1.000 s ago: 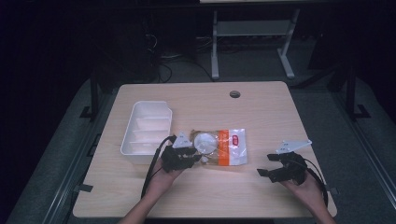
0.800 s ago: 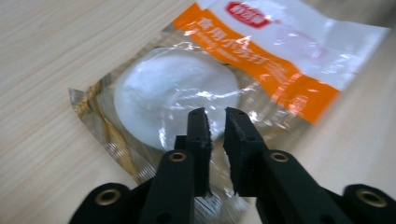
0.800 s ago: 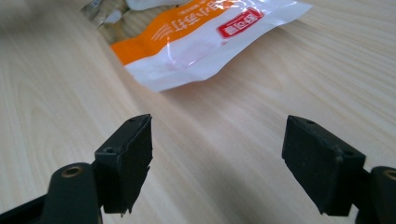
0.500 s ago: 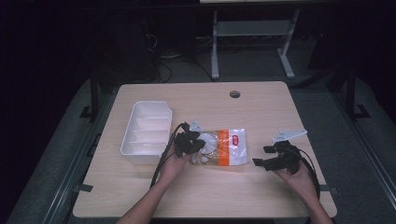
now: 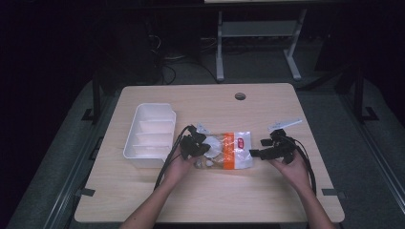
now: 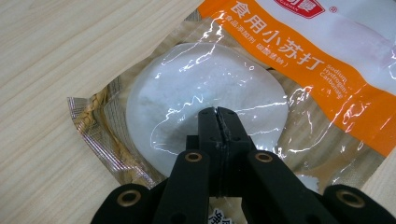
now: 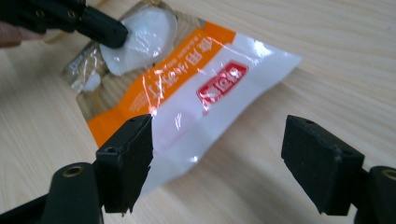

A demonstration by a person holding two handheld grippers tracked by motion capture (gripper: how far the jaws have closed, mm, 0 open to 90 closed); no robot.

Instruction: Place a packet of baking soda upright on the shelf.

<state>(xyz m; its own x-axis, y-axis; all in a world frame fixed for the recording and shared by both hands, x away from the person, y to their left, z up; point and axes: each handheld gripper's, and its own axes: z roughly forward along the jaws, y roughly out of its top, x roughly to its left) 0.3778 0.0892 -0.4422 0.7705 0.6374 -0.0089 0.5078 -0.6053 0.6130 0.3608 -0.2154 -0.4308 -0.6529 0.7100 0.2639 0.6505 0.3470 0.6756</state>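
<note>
A plastic bag with an orange band, a red label and a clear end holding white powder lies at the middle of the table. My left gripper has just been closing and its jaws now meet on the clear film over the white lump, pinching the bag. My right gripper stands open at the bag's white end, one jaw at each side, not touching it. The left gripper rests on the lump at the far end.
A white divided tray stands left of the bag, close to the left hand. Two small pale bits lie on the wood just in front of the bag. A round cable hole sits near the far edge.
The left gripper moved forward and right onto the bag's clear end and shut there. The right gripper moved left up to the bag's white end.
</note>
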